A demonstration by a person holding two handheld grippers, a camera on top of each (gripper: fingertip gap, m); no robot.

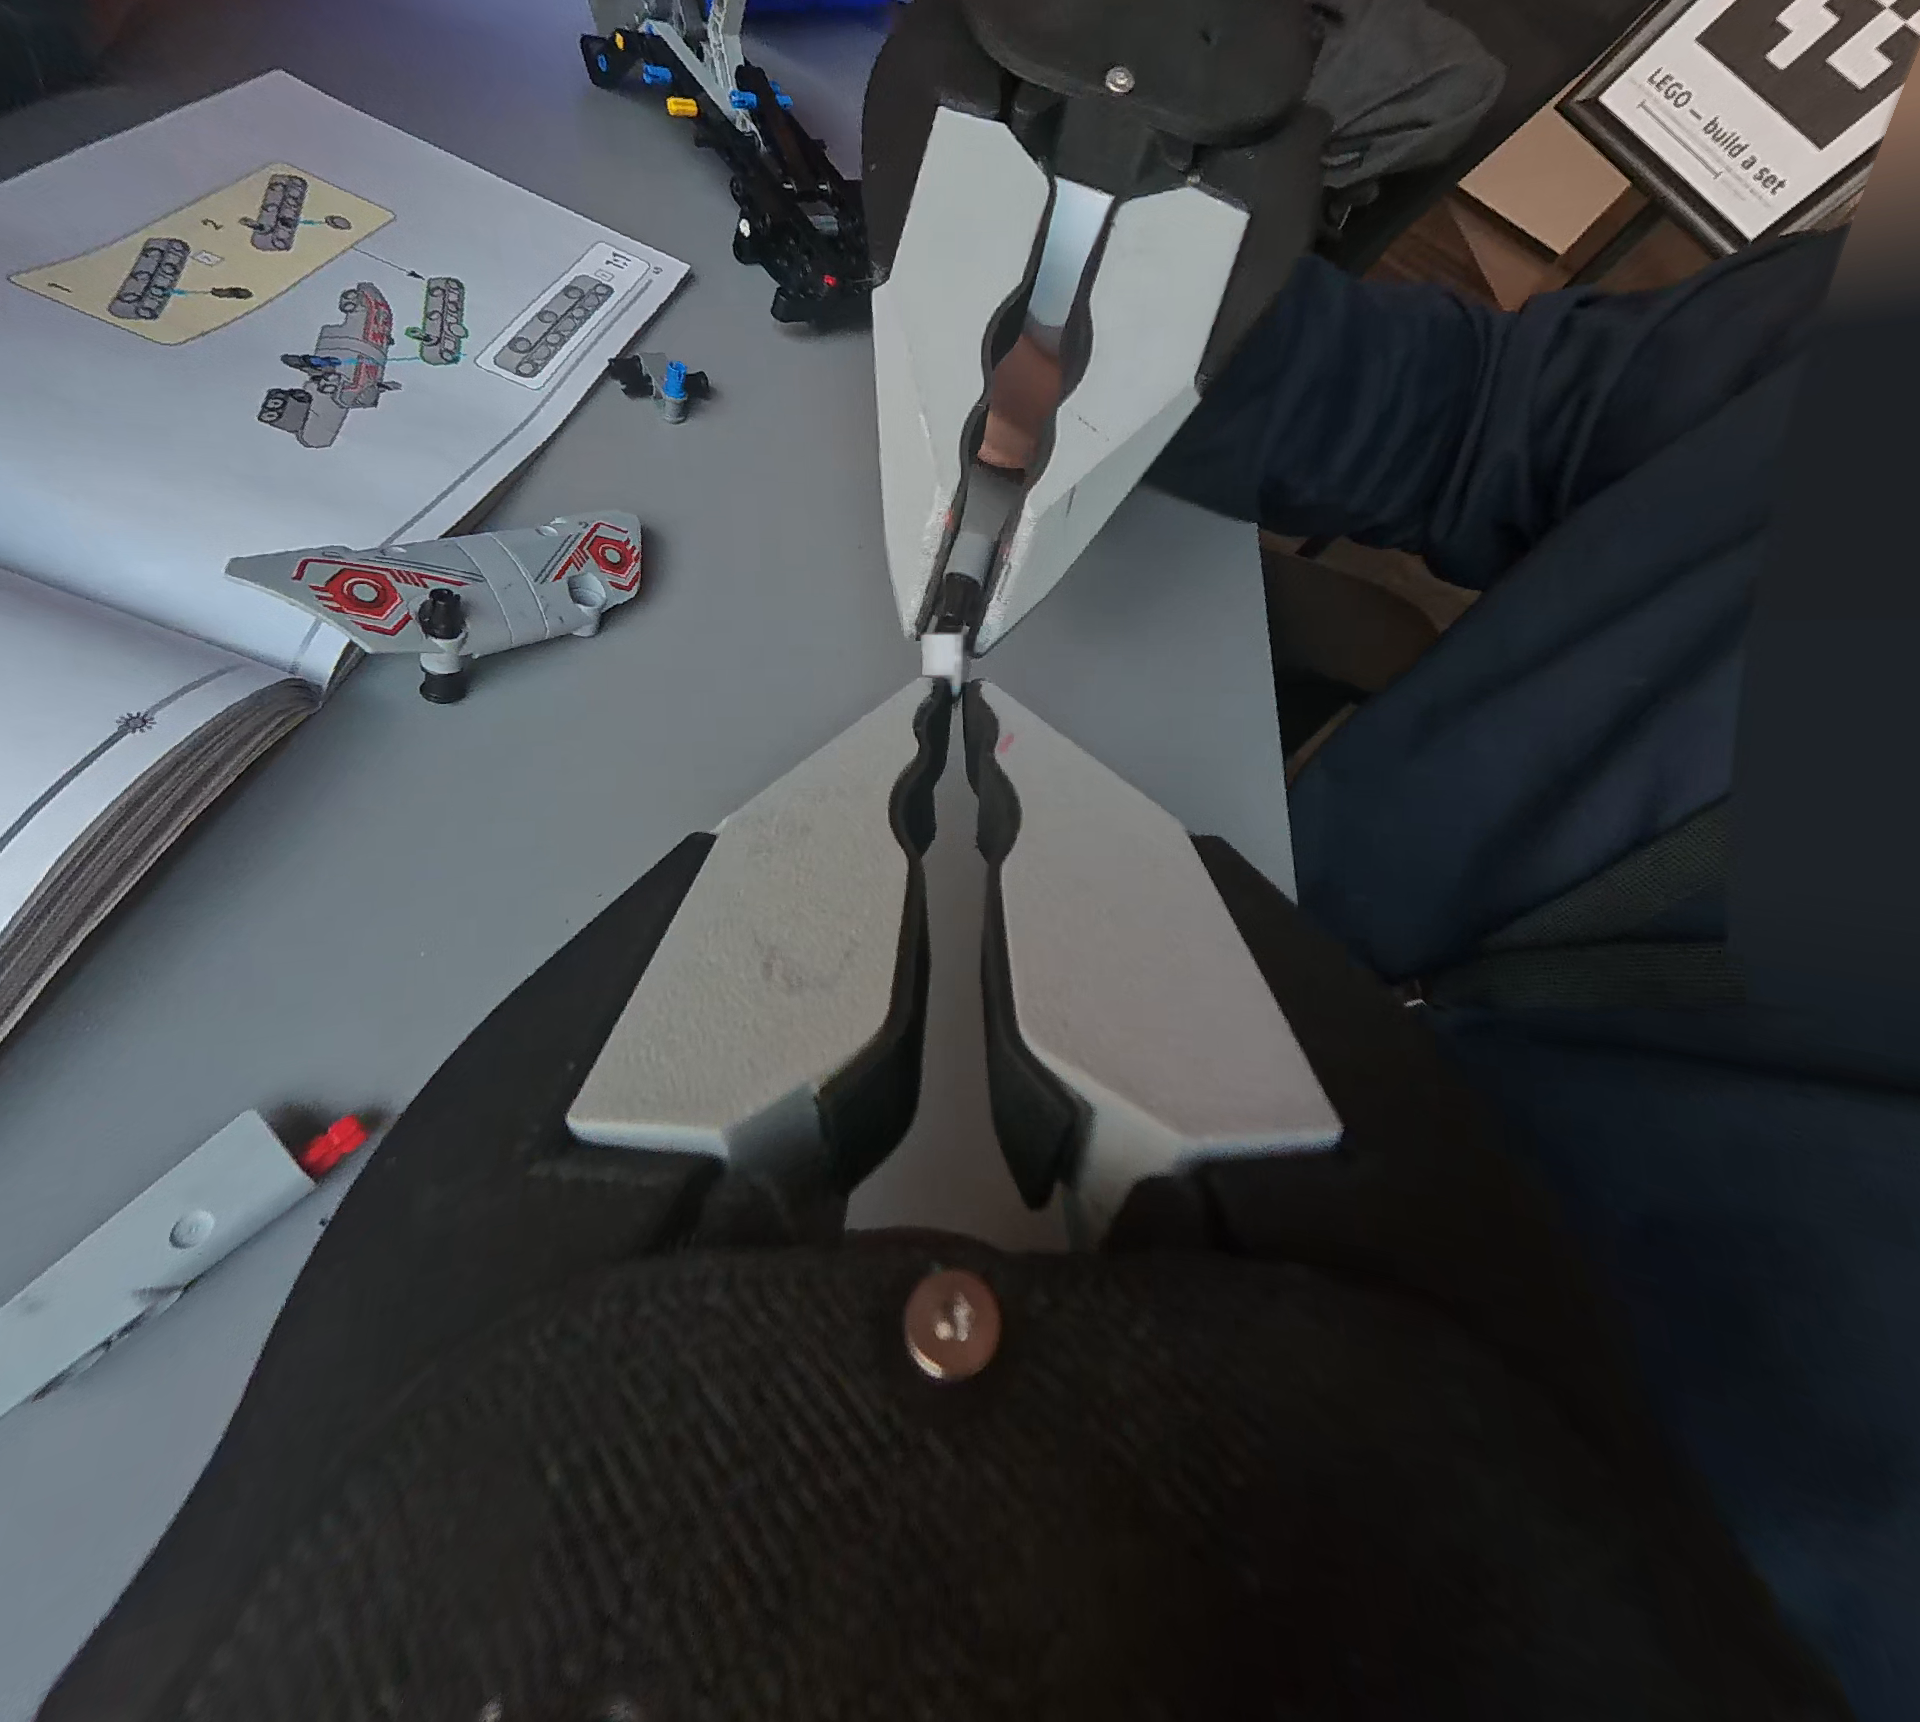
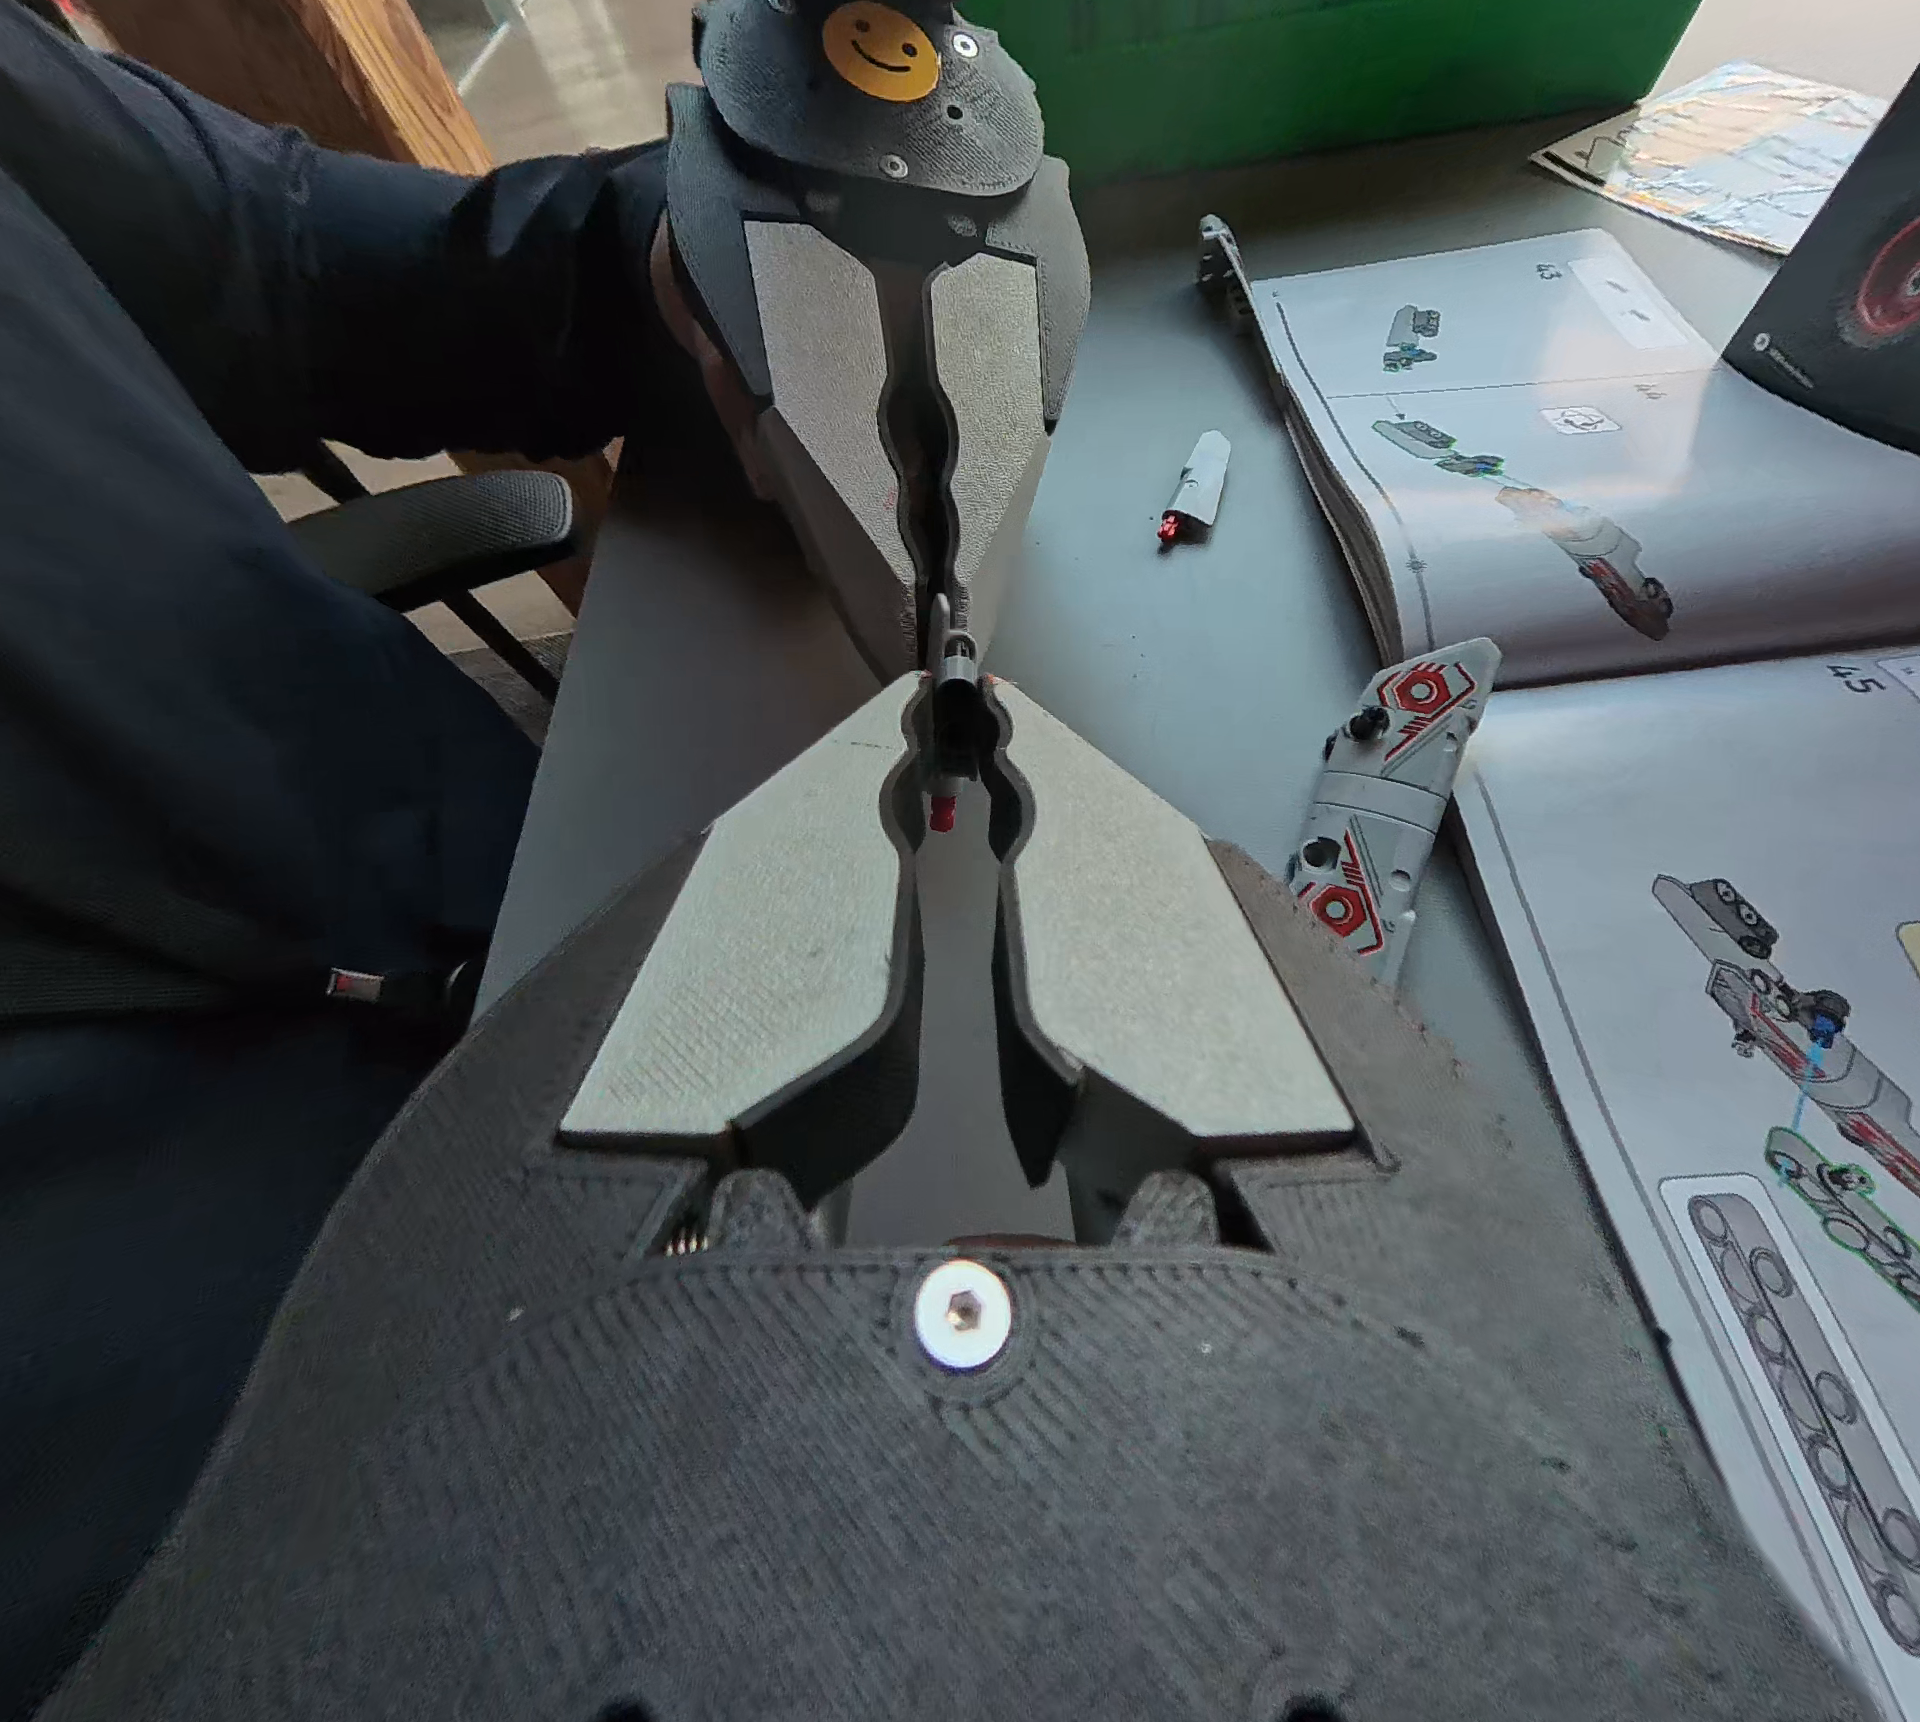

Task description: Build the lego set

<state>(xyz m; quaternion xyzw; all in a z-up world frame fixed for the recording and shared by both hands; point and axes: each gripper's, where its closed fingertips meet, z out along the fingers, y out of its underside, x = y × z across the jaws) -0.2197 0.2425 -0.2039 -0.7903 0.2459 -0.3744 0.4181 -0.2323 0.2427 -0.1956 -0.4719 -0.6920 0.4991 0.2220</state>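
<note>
Only my left view shows the half-built model (image 1: 717, 62); both tools, left tool (image 1: 948, 693) and right tool (image 2: 951, 701), meet tip to tip, nipped onto one small pin (image 2: 954, 685).

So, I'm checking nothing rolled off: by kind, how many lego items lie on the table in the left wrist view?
Half-built model: 1
Grey panel with red markings: 1
Plain grey piece with red pin: 1
Small pin cluster: 1
Total: 4

Grey wedge fingers (image 1: 790, 934), black housings, dark-blue sleeves (image 1: 1455, 394).
</note>
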